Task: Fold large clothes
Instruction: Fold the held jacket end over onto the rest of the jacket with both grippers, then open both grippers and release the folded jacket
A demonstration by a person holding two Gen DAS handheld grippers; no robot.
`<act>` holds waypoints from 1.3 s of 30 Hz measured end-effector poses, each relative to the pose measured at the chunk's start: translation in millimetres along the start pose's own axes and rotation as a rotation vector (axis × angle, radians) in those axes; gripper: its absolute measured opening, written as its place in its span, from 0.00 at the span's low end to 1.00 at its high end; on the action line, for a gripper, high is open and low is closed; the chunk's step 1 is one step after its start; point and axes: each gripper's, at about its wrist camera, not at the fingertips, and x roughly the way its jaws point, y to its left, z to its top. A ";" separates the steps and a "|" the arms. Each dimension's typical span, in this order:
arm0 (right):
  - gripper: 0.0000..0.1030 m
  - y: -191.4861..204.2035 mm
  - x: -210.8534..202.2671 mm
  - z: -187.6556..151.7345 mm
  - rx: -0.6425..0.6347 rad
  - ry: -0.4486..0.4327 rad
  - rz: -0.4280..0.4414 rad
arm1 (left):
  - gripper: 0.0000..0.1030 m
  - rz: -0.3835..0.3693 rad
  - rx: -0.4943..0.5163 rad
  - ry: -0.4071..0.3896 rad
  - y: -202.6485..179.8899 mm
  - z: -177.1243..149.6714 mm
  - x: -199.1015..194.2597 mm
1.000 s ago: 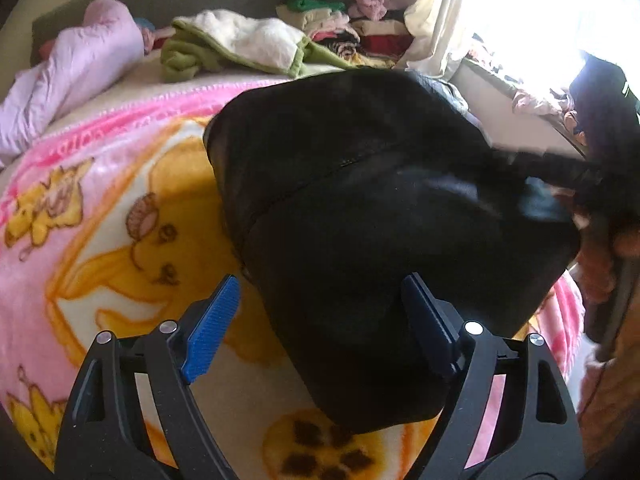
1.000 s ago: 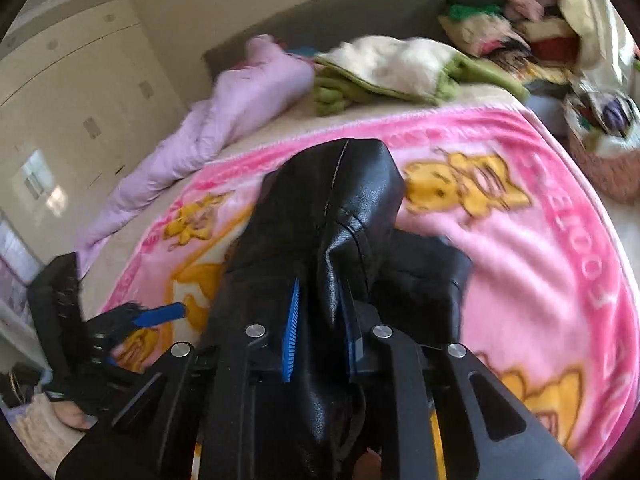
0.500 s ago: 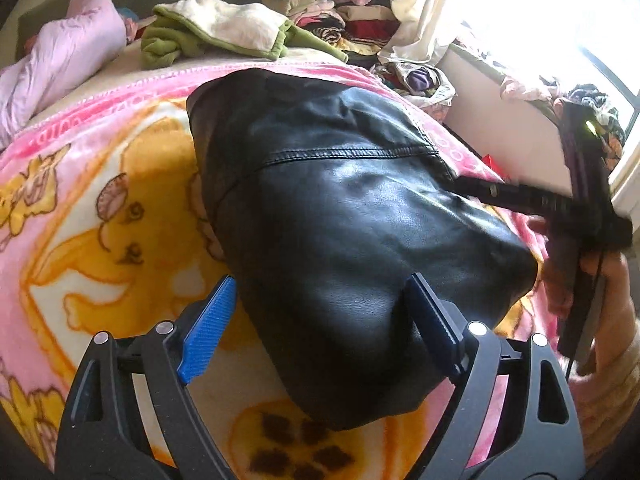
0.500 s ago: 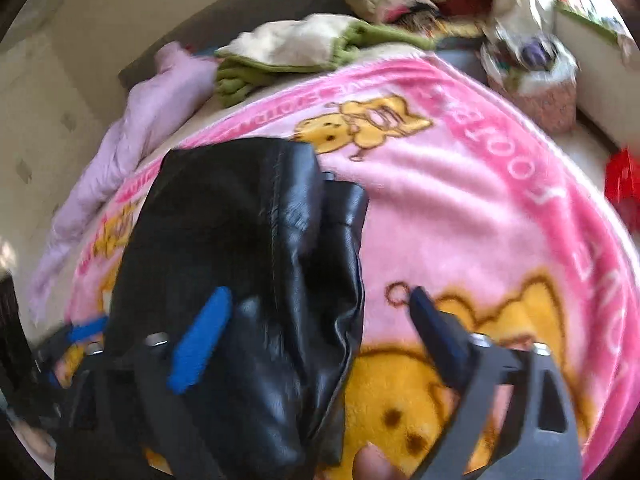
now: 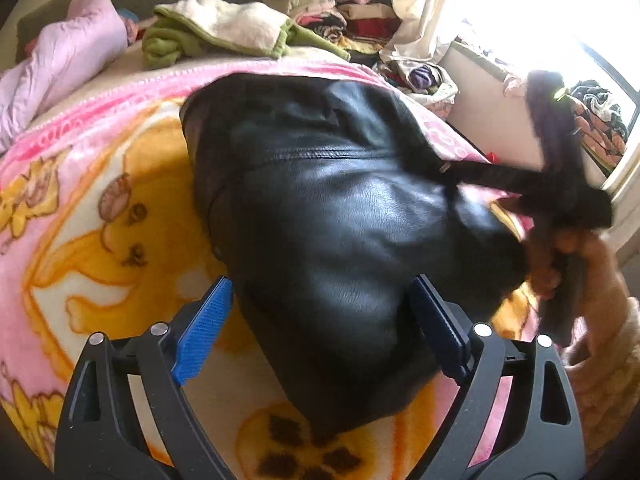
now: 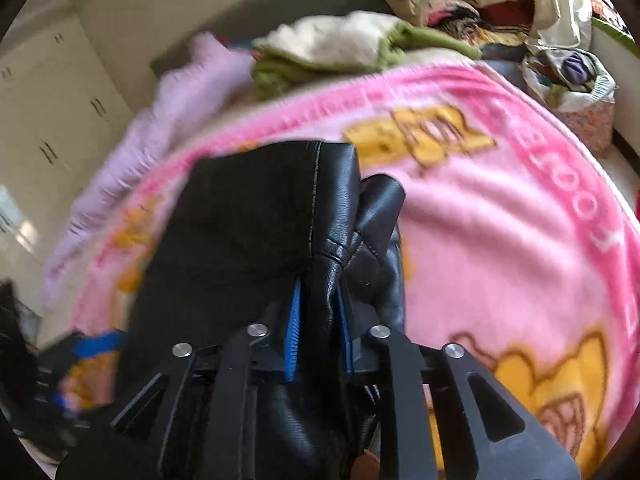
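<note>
Left wrist view, pink cartoon blanket [image 5: 100,168], clothes pile [image 5: 340,12], bright window [image 5: 540,12]

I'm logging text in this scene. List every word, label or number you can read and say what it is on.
"TOOJE", roughly: large pale letters, seen turned round, along the dark pink border of the pink cartoon blanket; a doubtful reading.
Small lettering on the same border nearer the left edge: too blurred to read.
Black leather jacket: no label or print visible.
</note>
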 end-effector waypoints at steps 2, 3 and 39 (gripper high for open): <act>0.23 -4.3 3.0 -6.8 0.011 -0.015 -0.025 | 0.80 -0.005 0.001 0.001 -1.3 -2.1 1.3; 0.26 -5.5 -2.3 -8.3 0.025 -0.031 -0.023 | 0.81 -0.005 -0.002 -0.002 -0.9 -2.5 0.8; 0.96 76.0 -193.7 -112.4 -0.089 -0.326 -0.162 | 0.91 -0.010 0.017 -0.153 -24.2 -27.8 -110.5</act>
